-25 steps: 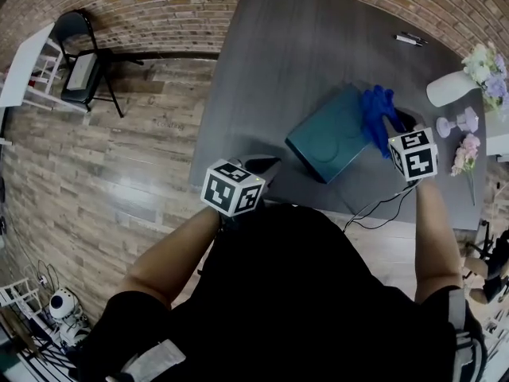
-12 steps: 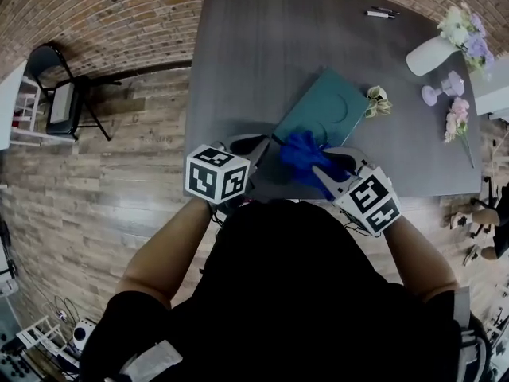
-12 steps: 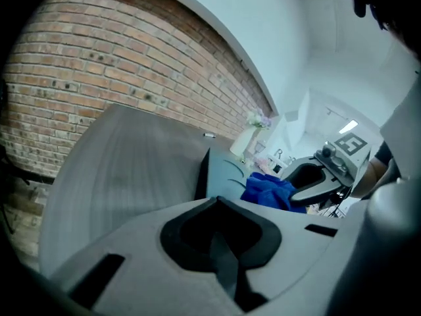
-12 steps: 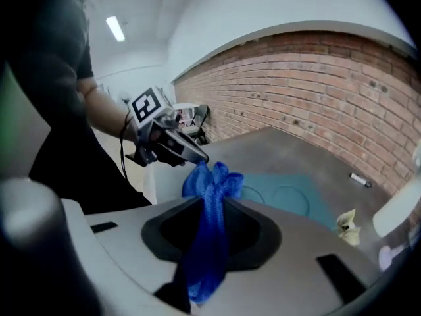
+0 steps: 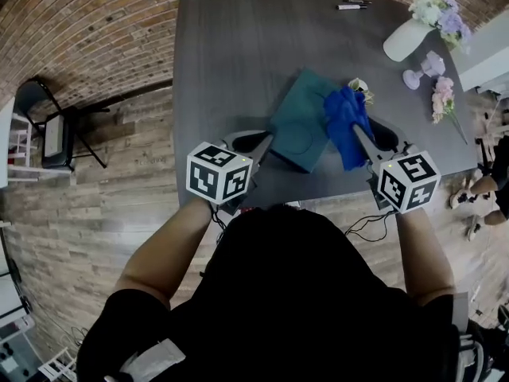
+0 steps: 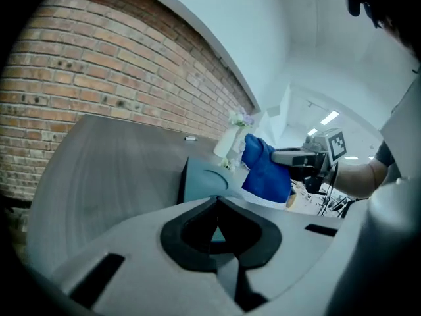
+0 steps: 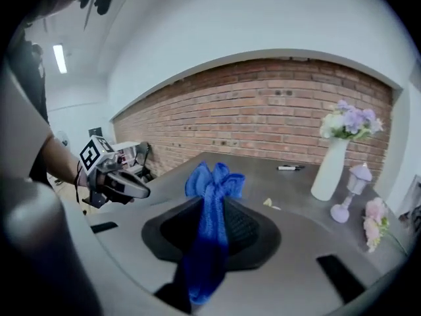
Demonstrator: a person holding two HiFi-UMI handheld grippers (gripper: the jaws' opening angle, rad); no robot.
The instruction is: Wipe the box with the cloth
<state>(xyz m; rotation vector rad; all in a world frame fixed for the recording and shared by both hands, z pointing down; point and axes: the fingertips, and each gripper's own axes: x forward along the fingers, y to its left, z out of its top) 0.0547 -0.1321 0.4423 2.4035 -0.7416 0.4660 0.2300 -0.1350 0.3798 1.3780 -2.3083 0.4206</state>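
A teal box lies flat on the dark grey table near its front edge. My right gripper is shut on a bunched blue cloth that sits over the box's right edge. In the right gripper view the cloth hangs from between the jaws. My left gripper is shut with nothing visibly between its fingers, its tip just off the box's near-left edge. The left gripper view shows the box ahead, with the cloth hanging above its right side.
A white vase of flowers, a small purple stand and pink flowers stand at the table's right. A small flower lies by the box. A pen is at the far edge. A chair stands on the floor to the left.
The right gripper carried the cloth from the box's near-left corner across to its right edge. The left gripper stays by the box's near-left side. The head view has shifted.
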